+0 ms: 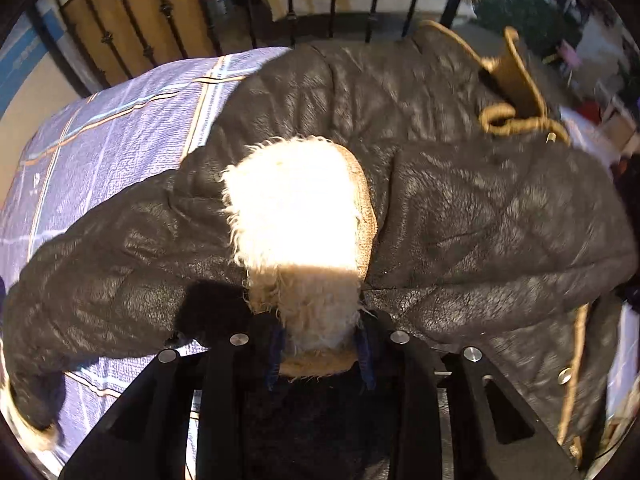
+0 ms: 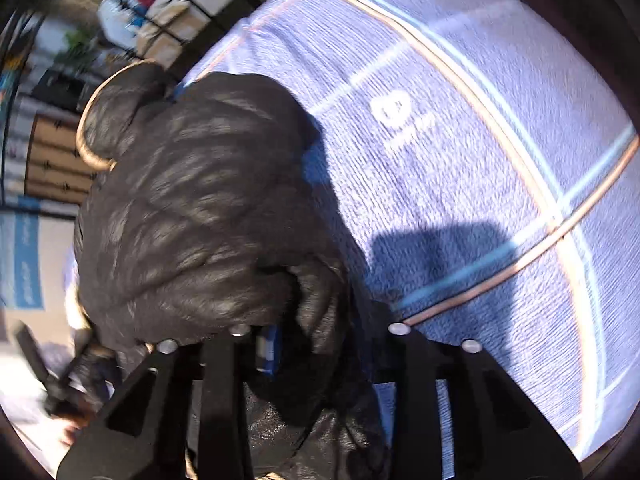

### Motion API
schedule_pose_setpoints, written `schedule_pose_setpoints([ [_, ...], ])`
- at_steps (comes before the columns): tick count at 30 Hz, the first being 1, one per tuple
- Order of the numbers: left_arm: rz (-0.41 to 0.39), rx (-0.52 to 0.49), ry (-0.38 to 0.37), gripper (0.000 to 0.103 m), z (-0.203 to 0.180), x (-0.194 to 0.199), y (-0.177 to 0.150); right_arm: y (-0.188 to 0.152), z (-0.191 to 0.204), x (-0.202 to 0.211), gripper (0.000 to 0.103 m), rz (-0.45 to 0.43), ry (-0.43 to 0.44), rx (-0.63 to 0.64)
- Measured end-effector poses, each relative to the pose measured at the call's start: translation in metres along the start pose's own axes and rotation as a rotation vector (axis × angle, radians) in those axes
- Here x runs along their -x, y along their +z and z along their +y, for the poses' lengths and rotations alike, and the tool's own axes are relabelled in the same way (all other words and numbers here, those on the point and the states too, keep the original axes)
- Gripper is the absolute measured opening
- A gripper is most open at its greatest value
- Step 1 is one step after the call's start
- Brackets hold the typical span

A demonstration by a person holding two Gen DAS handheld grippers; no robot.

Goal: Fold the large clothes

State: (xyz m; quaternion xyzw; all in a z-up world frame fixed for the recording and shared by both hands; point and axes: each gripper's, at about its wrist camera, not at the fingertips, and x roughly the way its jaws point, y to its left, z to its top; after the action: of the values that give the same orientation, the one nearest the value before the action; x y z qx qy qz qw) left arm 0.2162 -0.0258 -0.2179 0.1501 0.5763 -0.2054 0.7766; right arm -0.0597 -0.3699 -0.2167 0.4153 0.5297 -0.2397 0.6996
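- One large black quilted jacket (image 1: pixel 460 208) lies bunched across the blue plaid bed cover (image 1: pixel 104 128), its pale fleece cuff (image 1: pixel 296 208) turned up in the middle.
- Left tool (image 1: pixel 320 356) holds that fleece cuff, pinched between its blue-padded fingers.
- Right tool (image 2: pixel 316 344) grips a dark fold of the jacket (image 2: pixel 192 208); fabric bulges between its fingers, with bare bed cover (image 2: pixel 460 160) beyond.
- Judged step: a sleeve is being carried in over the body.
- Next move likely calls for laying both held parts flat, then letting go without dragging the quilting.
- Black iron railing (image 1: pixel 248 12) stands behind the bed.
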Motion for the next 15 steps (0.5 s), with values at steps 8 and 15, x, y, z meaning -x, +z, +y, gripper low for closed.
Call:
schedule_pose_setpoints([
  [8, -0.107, 0.203, -0.054, 0.062, 0.044, 0.075, -0.013, -0.018, 0.026, 0.076, 0.065, -0.081, -0.158, 0.135],
  [15, -0.156, 0.166, -0.141, 0.063, 0.001, 0.080, 0.006, -0.019, 0.138, 0.062, 0.069, -0.137, -0.062, 0.578],
])
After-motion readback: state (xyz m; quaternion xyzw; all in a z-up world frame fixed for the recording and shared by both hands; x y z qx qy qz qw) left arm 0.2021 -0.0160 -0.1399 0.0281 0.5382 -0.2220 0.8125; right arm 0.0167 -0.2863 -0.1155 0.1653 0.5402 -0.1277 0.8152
